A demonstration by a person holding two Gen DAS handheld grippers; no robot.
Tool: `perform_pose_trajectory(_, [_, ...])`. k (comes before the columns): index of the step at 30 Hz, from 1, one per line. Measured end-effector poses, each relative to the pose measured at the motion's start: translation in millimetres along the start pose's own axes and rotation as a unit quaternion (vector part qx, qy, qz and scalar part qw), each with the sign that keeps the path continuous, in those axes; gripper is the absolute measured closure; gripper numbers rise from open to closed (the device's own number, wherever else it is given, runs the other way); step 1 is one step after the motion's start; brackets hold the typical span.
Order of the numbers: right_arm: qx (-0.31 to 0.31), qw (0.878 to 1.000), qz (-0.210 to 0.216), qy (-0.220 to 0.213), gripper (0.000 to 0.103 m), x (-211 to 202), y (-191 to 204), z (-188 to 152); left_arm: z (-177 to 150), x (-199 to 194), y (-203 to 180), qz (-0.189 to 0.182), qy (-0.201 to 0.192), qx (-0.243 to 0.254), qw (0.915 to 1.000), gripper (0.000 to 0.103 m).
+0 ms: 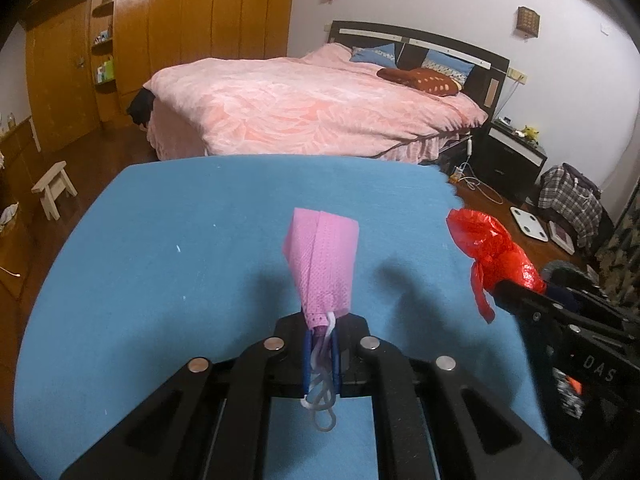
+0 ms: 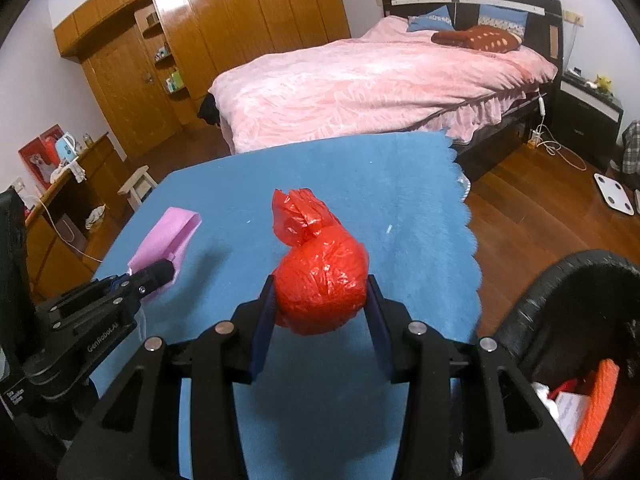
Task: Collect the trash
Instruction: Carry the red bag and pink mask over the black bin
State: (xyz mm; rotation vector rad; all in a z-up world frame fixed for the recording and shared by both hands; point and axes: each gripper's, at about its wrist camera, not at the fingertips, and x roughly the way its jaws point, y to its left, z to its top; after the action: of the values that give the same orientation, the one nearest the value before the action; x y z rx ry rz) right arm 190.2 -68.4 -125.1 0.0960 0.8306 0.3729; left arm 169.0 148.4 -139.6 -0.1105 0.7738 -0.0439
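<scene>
My left gripper is shut on a folded pink face mask, held above the blue cloth-covered table; its white ear loops hang between the fingers. The mask also shows in the right wrist view, with the left gripper on it. My right gripper is shut on a knotted red plastic bag, held above the table. The red bag also shows at the right in the left wrist view.
A black bin holding trash stands at the lower right beside the table. A bed with a pink cover lies beyond the table. A small white stool and a white scale are on the wooden floor.
</scene>
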Motion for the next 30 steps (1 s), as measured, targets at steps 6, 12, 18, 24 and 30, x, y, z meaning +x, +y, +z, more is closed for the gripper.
perform_pose_trajectory(6, [0.003, 1.000, -0.009, -0.007, 0.061, -41, -12, -17, -8, -27, -23, -0.019, -0.006, 0.011, 0.9997, 0.095])
perform_pose_trajectory(12, [0.004, 0.999, -0.025, -0.020, 0.061, -80, -26, -27, -14, -54, -52, -0.047, -0.019, 0.025, 0.9984, 0.095])
perform_pose_trajectory(18, [0.007, 0.998, -0.037, -0.041, 0.061, -120, -39, -38, -13, -76, -84, -0.071, -0.035, 0.045, 0.9959, 0.095])
perform_pose_trajectory(24, [0.015, 0.997, -0.048, -0.064, 0.062, -157, -54, -46, -13, -98, -118, -0.099, -0.052, 0.071, 0.9912, 0.095])
perform_pose_trajectory(30, [0.025, 0.994, -0.064, -0.087, 0.062, -189, -72, -50, -14, -117, -151, -0.128, -0.065, 0.097, 0.9849, 0.095])
